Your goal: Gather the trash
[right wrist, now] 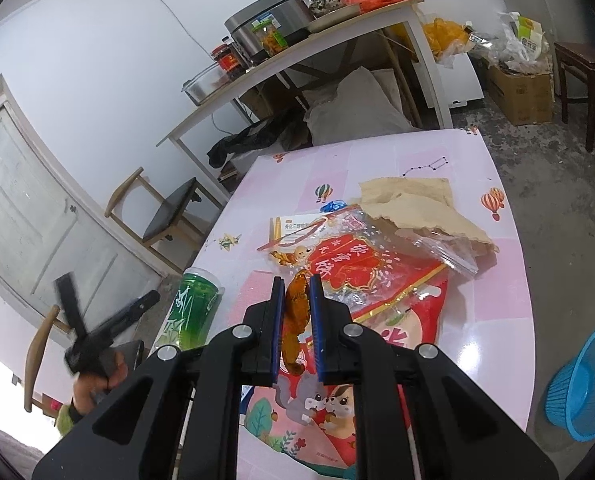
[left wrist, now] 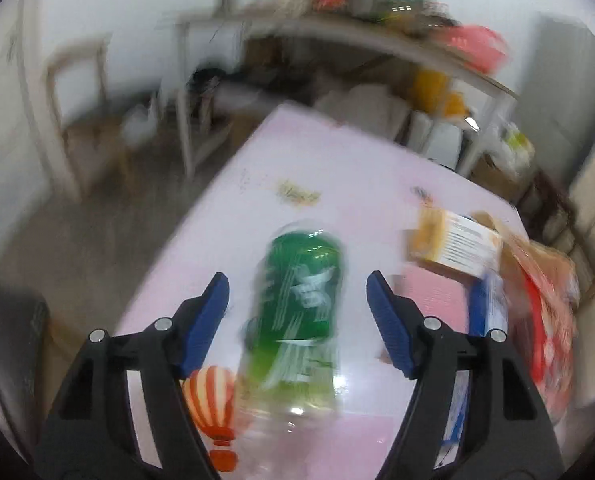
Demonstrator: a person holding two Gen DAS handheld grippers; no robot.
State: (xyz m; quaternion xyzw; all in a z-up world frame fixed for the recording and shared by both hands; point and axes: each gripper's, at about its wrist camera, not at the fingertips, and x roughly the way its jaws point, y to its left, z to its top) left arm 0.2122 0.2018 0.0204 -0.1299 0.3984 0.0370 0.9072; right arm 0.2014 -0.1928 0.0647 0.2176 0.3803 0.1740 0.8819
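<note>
On pink table: green bottle between open left tongs.

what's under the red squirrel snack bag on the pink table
A white and orange box and a brown paper bag stick out from beneath the red snack bag. Anything else beneath it is covered.

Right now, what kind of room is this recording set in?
Most likely a lived-in home kitchen or dining room: a pink dining table strewn with snack wrappers, a side table holding a rice cooker and food jars, and a wooden chair by a door.
</note>
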